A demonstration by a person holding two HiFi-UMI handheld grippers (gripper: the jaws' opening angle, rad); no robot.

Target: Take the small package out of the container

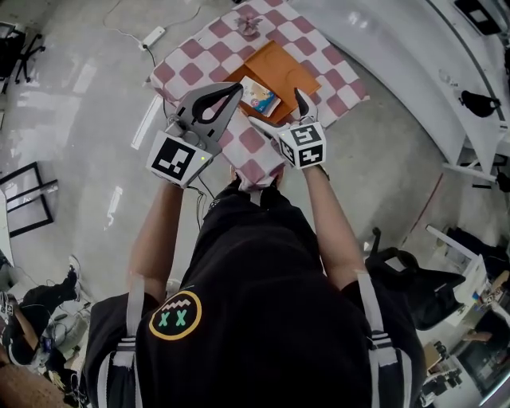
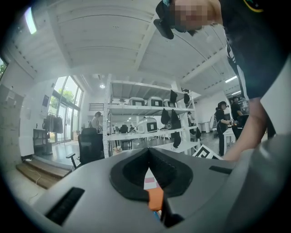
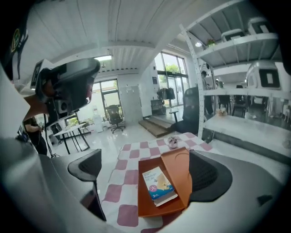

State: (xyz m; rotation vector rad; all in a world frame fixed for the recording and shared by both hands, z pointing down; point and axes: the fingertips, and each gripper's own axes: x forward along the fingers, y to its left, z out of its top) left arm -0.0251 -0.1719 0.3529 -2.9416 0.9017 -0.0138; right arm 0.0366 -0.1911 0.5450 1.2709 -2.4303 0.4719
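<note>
On the pink-and-white checked tablecloth (image 1: 199, 56) sat a flat orange plastic container (image 3: 144, 205), with its orange lid panel (image 3: 181, 169) tilted up on the right. The small package (image 3: 159, 185) lay flat inside, right against that panel. It was a thin rectangular box, white on top, with a blue band at the near end and a little cartoon picture; the print was too small to read. The right gripper (image 1: 280, 113) hung over the near edge with its jaws spread wide, holding nothing and not touching the box. The left gripper (image 1: 237, 88) had its jaws pinched together, empty. A small greyish-pink ornament (image 1: 249, 24) sat at the far end.
</note>
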